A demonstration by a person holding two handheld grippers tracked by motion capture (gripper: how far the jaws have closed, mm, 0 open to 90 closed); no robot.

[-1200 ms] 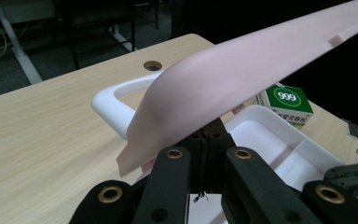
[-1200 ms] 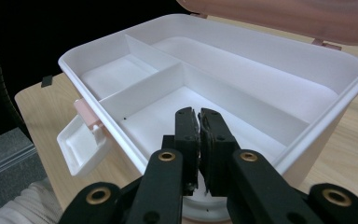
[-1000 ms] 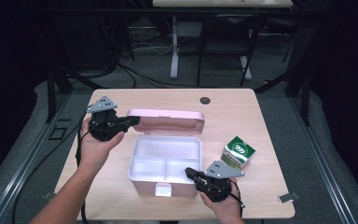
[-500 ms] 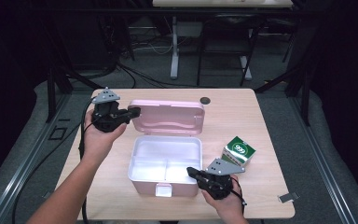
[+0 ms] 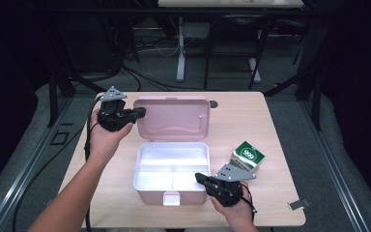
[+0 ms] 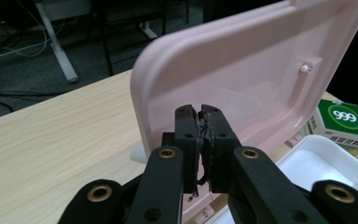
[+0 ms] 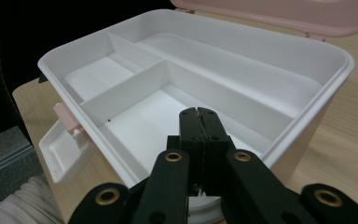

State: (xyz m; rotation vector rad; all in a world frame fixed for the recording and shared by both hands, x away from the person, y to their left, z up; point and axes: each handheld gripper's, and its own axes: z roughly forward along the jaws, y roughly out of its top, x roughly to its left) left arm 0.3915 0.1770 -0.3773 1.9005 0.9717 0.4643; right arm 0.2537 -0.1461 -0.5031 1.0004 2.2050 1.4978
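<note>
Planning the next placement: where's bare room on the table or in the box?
Bare table right of the raised pink lid, behind the green carton. Also the left edge strip. The white box has empty compartments. Crowded: the front right corner, with the right hand-held gripper and carton.

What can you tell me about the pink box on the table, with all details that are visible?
The pink box looks like smooth plastic, with a pink shell and a white inside. It stands open near the front of the wooden table. Its lid is raised behind it, leaning back. White walls split the inside into one long section and smaller ones, all empty. A small latch hangs at the front. The left tool is at the lid's left edge; the right tool reaches over the front right corner.
</note>
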